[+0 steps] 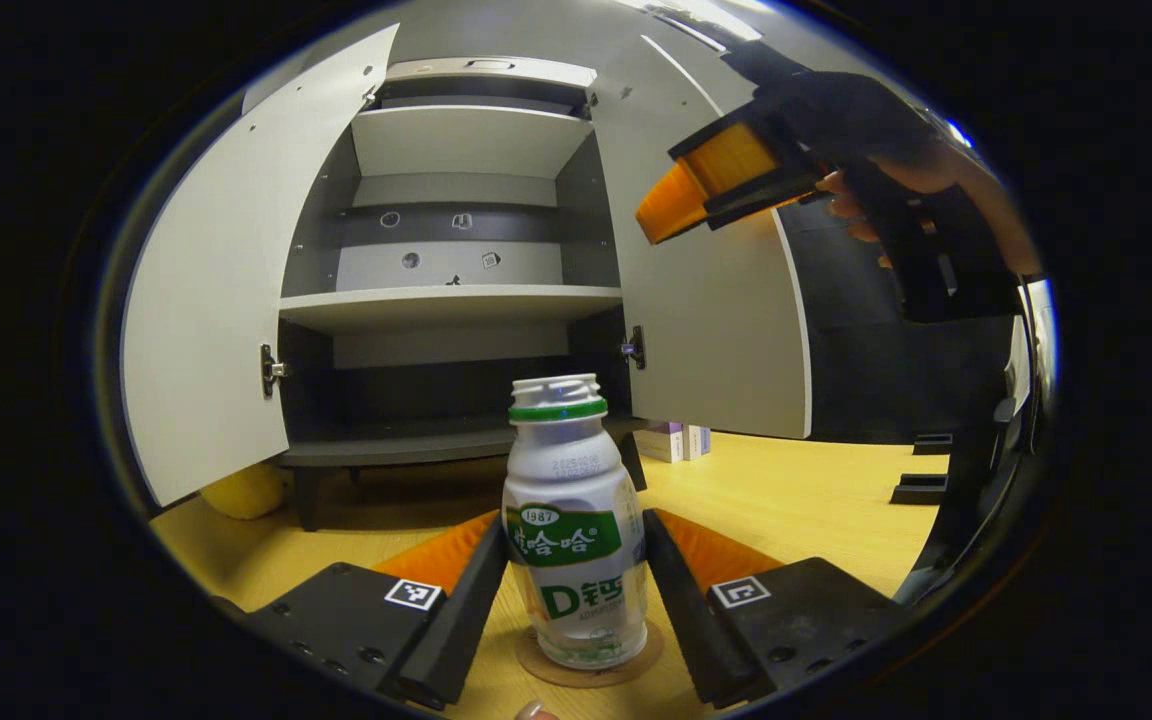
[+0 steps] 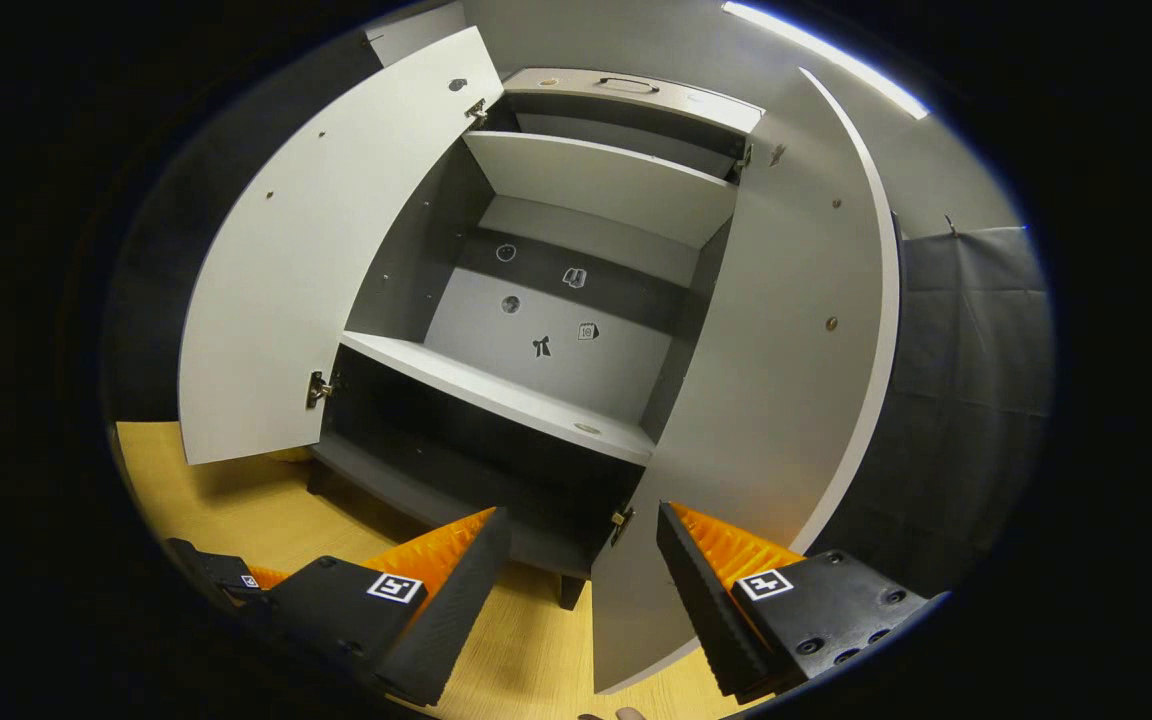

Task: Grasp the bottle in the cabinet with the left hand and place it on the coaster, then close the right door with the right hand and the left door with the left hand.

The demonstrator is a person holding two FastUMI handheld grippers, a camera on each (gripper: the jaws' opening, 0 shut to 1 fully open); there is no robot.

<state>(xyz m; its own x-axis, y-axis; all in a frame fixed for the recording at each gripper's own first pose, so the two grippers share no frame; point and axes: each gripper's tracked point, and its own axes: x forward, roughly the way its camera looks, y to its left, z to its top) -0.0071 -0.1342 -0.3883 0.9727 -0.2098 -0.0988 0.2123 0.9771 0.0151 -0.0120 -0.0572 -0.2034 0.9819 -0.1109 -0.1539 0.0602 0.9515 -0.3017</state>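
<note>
Left gripper view looks straight along its own fingers at the bottle (image 1: 574,520), a small white one with a green band under its mouth and no cap on it. It stands upright on the round coaster (image 1: 591,668), which lies flat on the wooden table (image 1: 816,500). The left gripper (image 1: 576,575) has a finger on either side of the bottle; the jaws are narrow and sit right against its sides, though I cannot tell for certain whether both are pressing.

Behind it the cabinet (image 1: 456,300) stands open, its shelves bare, the left door (image 1: 226,300) and the right door (image 1: 706,290) both swung out wide. Up by the right door hangs the right gripper (image 1: 681,195), held in a person's hand (image 1: 921,190) (well above the table and apart from the bottle).

From the right gripper view, that gripper (image 2: 581,560) shows its jaws spread wide with nothing between them, pointed at the cabinet (image 2: 556,330). Its one finger lies just in front of the right door (image 2: 776,400), near the lower edge; the left door (image 2: 306,270) stands open on the far side.
</note>
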